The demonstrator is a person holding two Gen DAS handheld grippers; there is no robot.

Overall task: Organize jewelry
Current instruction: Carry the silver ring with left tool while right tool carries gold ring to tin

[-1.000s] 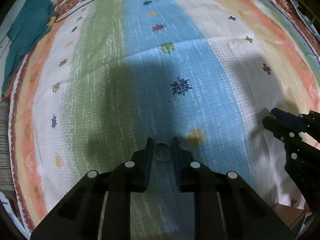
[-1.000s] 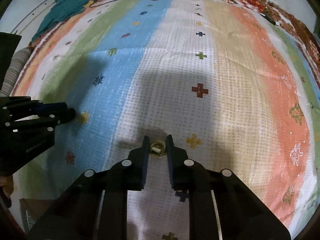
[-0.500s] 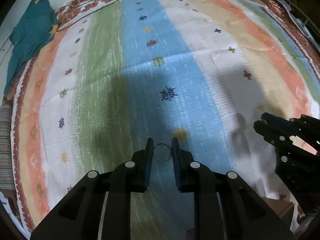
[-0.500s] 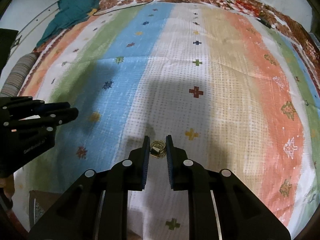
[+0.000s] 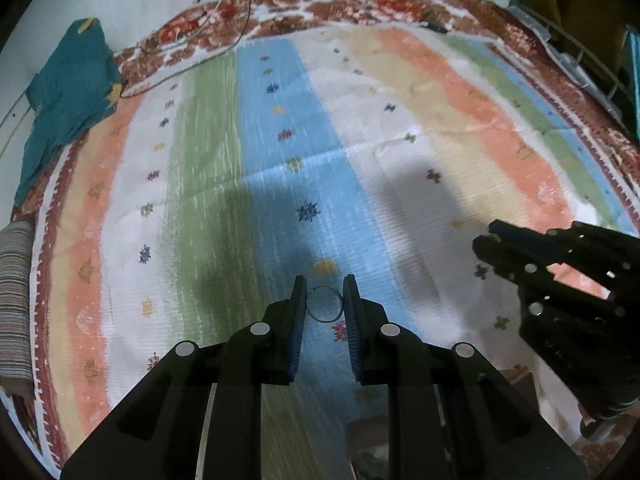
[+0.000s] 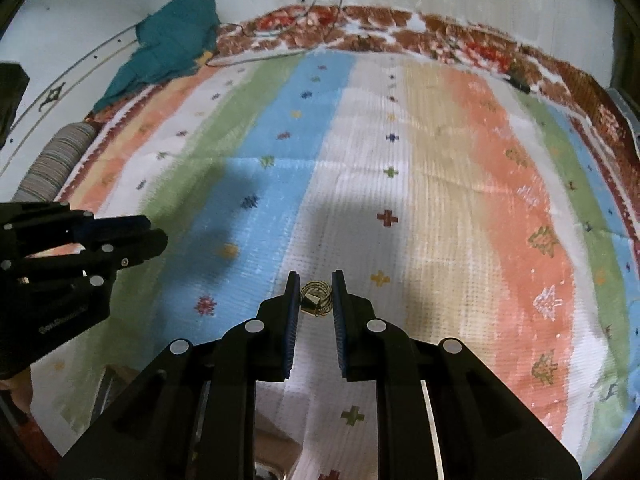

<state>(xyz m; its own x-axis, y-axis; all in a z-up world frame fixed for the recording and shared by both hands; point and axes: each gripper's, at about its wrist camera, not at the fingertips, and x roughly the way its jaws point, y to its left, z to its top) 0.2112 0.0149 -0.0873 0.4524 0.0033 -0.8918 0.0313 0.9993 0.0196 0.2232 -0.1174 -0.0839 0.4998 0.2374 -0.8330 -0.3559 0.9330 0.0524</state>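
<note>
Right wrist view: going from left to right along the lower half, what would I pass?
The other, left gripper → red flower motif → gold ring held between the right gripper jaws → yellow cross motif → white tree motif.

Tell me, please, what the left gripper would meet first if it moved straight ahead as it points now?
Probably only the striped woven bedspread; nothing else lies ahead of the left gripper, which holds a thin silver wire ring.

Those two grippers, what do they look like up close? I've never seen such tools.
The left gripper and the right gripper look alike: matte black angular bodies with open cut-outs, round silver rivets at the joints, and two flat fingers lined with ribbed blue pads. Small pale lettering runs along the left one's side, too small to read. No cables or sleeves show.
</note>
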